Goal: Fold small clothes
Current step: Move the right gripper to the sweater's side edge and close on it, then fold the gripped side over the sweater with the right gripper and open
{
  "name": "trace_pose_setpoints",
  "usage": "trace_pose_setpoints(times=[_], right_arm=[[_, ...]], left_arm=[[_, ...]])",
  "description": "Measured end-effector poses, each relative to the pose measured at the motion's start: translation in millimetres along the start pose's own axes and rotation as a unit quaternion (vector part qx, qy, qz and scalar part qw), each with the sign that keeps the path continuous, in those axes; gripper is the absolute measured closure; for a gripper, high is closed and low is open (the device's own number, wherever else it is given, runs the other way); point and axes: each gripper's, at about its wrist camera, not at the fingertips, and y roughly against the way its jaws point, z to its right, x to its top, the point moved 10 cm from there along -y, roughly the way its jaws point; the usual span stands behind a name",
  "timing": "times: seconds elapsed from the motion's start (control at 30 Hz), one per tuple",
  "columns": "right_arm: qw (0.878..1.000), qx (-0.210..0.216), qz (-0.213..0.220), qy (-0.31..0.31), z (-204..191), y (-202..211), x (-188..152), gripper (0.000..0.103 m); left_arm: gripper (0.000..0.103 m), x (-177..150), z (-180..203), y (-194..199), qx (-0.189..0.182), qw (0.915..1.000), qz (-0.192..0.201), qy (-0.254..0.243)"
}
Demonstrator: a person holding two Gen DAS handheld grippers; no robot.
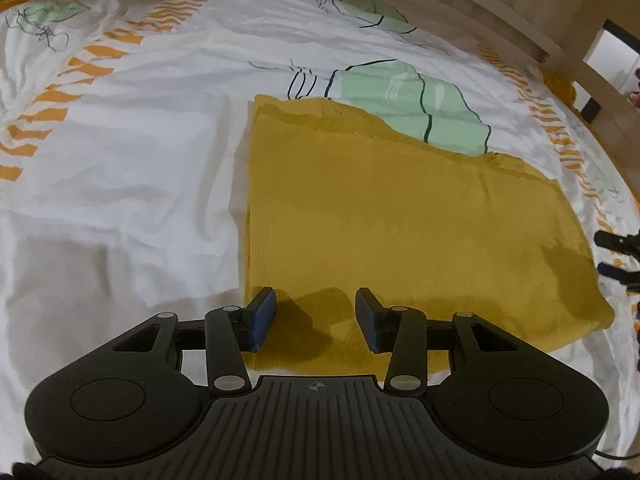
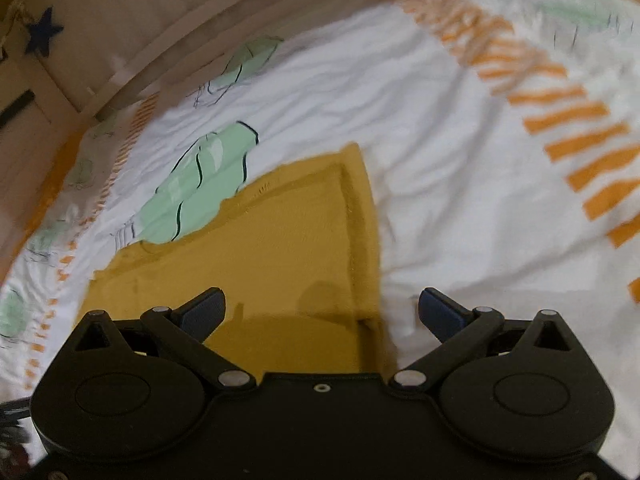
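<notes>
Underneath, rumpled white bedsheet (image 1: 120,168), orange-striped border, green prints; wooden bed frame (image 1: 500,4) along far edge. Folded mustard garment (image 1: 380,216) lies flat. Left gripper (image 1: 316,320) partly open, empty; right gripper (image 2: 322,314) wide, empty.

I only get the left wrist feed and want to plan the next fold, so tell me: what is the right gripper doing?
Observer: The right gripper is open, nothing between its pads, above the mustard garment.
Operator: Which part is it over?
Observer: The side with a doubled edge strip, beside bare white sheet.
Operator: Anything beyond the sheet there?
Observer: A pale panel with a dark blue star.
</notes>
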Motion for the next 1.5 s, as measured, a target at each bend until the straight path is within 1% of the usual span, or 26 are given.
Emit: trace_pose_setpoints(times=[0.07, 0.13, 0.2, 0.23, 0.3, 0.47, 0.6, 0.63, 0.67, 0.7, 0.73, 0.77, 0.8, 0.9, 0.97, 1.0, 1.13, 1.23, 1.37, 1.5], right_arm=[[0.999, 0.037, -0.014, -0.019, 3.8, -7.3, -1.0, 0.0], [0.996, 0.078, -0.019, -0.035, 4.5, -13.8, -1.3, 0.0], [0.99, 0.126, -0.025, -0.055, 2.4, -20.4, -2.0, 0.0], [0.988, 0.141, -0.026, -0.063, 1.7, -22.9, -1.4, 0.0], [0.984, 0.162, -0.027, -0.065, -1.6, -28.8, 2.7, 0.0], [0.98, 0.188, -0.031, -0.05, -9.5, -37.2, 8.0, 0.0], [0.977, 0.206, -0.021, -0.049, -13.3, -38.6, 8.7, 0.001], [0.977, 0.206, -0.021, -0.046, -14.9, -38.3, 7.9, 0.008], [0.978, 0.203, -0.022, -0.04, -15.4, -37.7, 8.1, 0.018], [0.979, 0.198, -0.026, -0.037, -16.5, -38.6, 7.7, 0.048], [0.979, 0.193, -0.035, -0.044, -14.2, -40.7, 6.4, 0.072], [0.98, 0.187, -0.045, -0.057, -12.4, -44.2, 3.5, 0.071], [0.981, 0.181, -0.045, -0.059, -13.4, -45.7, 1.8, 0.071], [0.988, 0.148, -0.033, -0.024, -24.9, -40.0, 4.6, 0.071], [0.991, 0.133, -0.028, -0.018, -34.9, -33.7, 9.6, 0.072], [0.99, 0.135, -0.021, -0.016, -43.1, -28.4, 13.0, 0.076], [0.99, 0.139, -0.006, -0.005, -75.8, -14.2, 21.4, 0.076], [0.988, 0.153, -0.005, 0.009, -112.6, -11.2, 22.2, 0.076], [0.987, 0.158, -0.021, 0.035, -166.2, -21.3, 14.1, 0.076], [0.984, 0.167, -0.041, 0.054, -210.1, -38.0, -3.2, 0.076]], left_arm=[[0.061, -0.1, -1.1, -0.5, -0.001, 1.0, -0.001, 0.005], [0.061, 0.0, -1.6, -0.8, -0.002, 1.0, -0.002, 0.007], [0.061, 0.1, -1.4, -0.9, -0.003, 1.0, -0.002, 0.008], [0.061, 0.2, -1.2, -1.4, -0.003, 1.0, -0.003, 0.009], [0.061, 0.2, -1.3, -1.6, -0.003, 0.9999, -0.004, 0.01], [0.061, 1.1, -1.1, -2.6, -0.005, 0.9999, -0.005, 0.015], [0.061, 1.8, -0.9, -3.3, -0.004, 0.9998, -0.005, 0.017], [0.061, 2.2, -0.4, -3.2, -0.003, 0.9998, -0.004, 0.018], [0.061, 2.6, -0.1, -3.0, -0.003, 0.9998, -0.003, 0.018], [0.061, 3.2, -0.1, -2.9, -0.003, 0.9998, -0.003, 0.019], [0.061, 3.9, -0.2, -3.0, -0.003, 0.9998, -0.002, 0.019], [0.061, 4.3, -0.4, -2.9, -0.003, 0.9998, -0.002, 0.019], [0.06, 4.7, -0.6, -3.0, -0.003, 0.9998, -0.002, 0.019], [0.061, 6.1, -3.0, -0.6, -0.005, 0.9997, -0.001, 0.023], [0.06, 8.9, -4.8, 2.8, -0.007, 0.9996, 0.002, 0.026], [0.061, 10.6, -5.8, 4.8, -0.008, 0.9996, 0.004, 0.028], [0.06, 17.5, -12.0, 13.9, -0.01, 0.9991, 0.014, 0.038], [0.06, 21.2, -15.8, 19.2, -0.011, 0.9991, 0.016, 0.038], [0.06, 26.1, -24.1, 26.5, -0.01, 0.9989, 0.021, 0.041], [0.06, 34.1, -39.6, 36.7, -0.003, 0.998, 0.035, 0.052]])
